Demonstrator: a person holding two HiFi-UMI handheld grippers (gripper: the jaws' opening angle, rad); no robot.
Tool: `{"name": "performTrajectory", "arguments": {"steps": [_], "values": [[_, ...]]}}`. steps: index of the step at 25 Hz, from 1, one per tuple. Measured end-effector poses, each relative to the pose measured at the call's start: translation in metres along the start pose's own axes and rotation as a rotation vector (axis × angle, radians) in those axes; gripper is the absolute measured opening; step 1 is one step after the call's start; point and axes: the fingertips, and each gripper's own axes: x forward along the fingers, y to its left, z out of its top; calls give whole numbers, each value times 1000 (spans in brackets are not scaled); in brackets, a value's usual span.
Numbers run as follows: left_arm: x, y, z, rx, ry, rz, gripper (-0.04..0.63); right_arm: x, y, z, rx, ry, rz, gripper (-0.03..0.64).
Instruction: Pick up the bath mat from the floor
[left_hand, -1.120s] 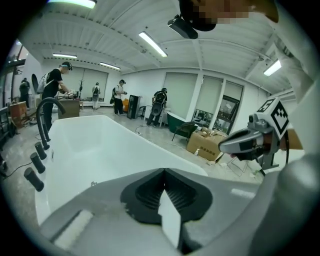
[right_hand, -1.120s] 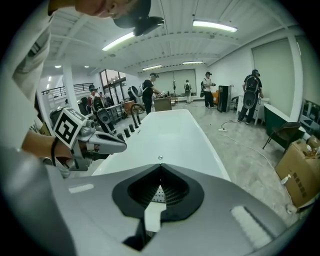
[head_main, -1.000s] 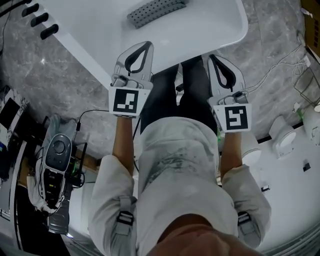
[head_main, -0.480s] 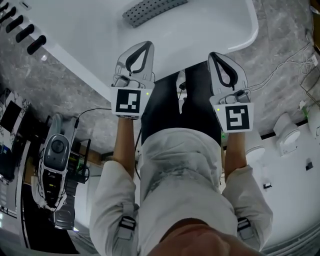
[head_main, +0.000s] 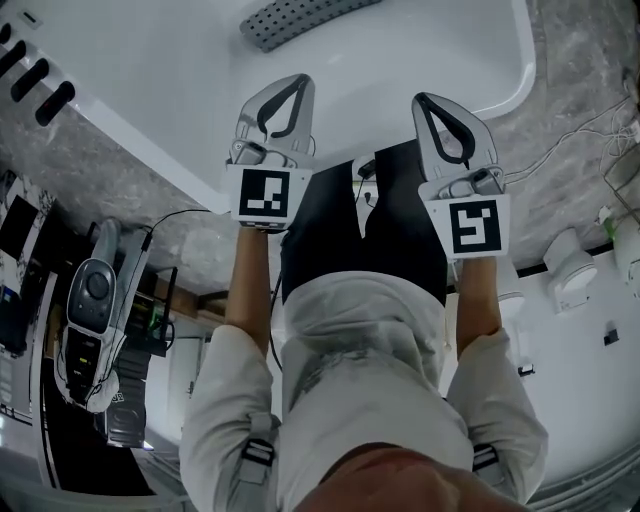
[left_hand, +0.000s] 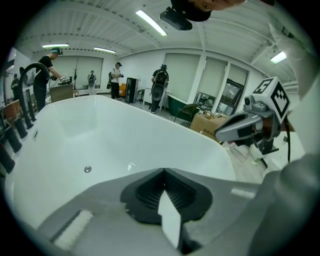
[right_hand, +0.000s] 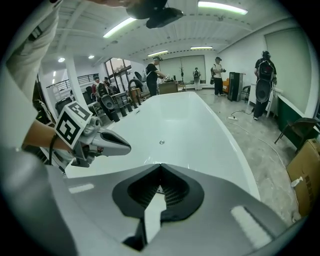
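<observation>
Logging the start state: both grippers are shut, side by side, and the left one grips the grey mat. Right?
Not quite. The left gripper is shut on nothing, as the left gripper view shows; the grey mat lies apart, ahead on the white tub. The right gripper is shut too.

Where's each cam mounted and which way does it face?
Head view: on the head, steeply down at bathtub and grey mat; shows torso, forearms, left gripper, right gripper.
Left gripper view: on left gripper, along its shut jaws across the bathtub; right gripper at right.
Right gripper view: on right gripper, likewise; left gripper at left.
Shared: all see the bathtub.
</observation>
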Motion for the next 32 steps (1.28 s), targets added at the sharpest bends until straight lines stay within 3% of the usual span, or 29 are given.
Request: {"name": "performTrajectory", "arguments": {"steps": [11,22,32], "values": [[50,15,-28,15,24,16,4,51,-9,-13,-21,42,60,2],[97,2,-69,71,107,7,5,67,-26,-52,-40,73,106,2],[131,15,-109,59,172,4,5,101,-24,-66,-22,87,141,2]]}}
